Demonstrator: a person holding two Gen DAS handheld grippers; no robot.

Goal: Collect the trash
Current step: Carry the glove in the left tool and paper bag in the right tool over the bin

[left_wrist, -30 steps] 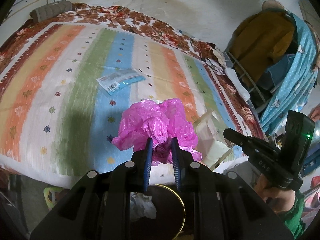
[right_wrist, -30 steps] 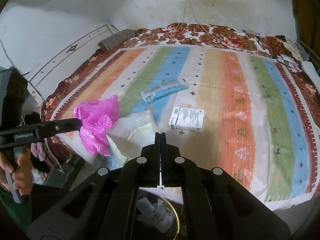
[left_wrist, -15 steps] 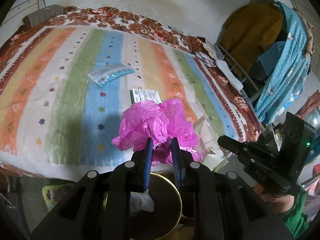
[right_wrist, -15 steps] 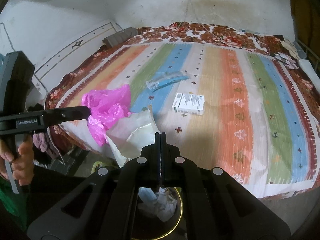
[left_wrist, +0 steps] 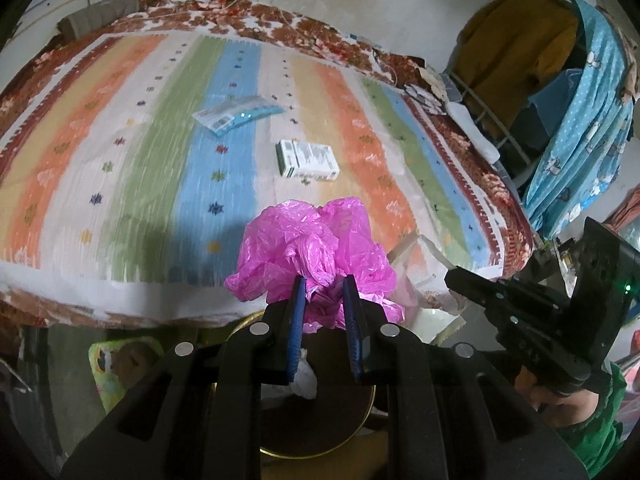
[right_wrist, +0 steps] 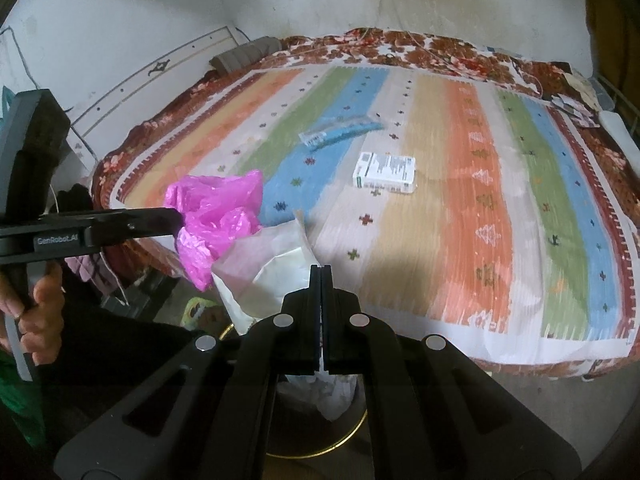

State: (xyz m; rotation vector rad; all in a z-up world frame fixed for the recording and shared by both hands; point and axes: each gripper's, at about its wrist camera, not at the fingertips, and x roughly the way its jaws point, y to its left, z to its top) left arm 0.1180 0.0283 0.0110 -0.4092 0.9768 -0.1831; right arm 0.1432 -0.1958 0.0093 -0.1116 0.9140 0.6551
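Left gripper (left_wrist: 322, 280) clamps a crumpled pink plastic bag (left_wrist: 312, 248) off the near bed edge, above a gold-rimmed bin (left_wrist: 320, 440). Right gripper (right_wrist: 321, 270) is clenched on a white paper wrapper (right_wrist: 268, 276). A white carton (right_wrist: 385, 172) and a blue packet (right_wrist: 340, 132) lie mid-bedspread (right_wrist: 480, 200).
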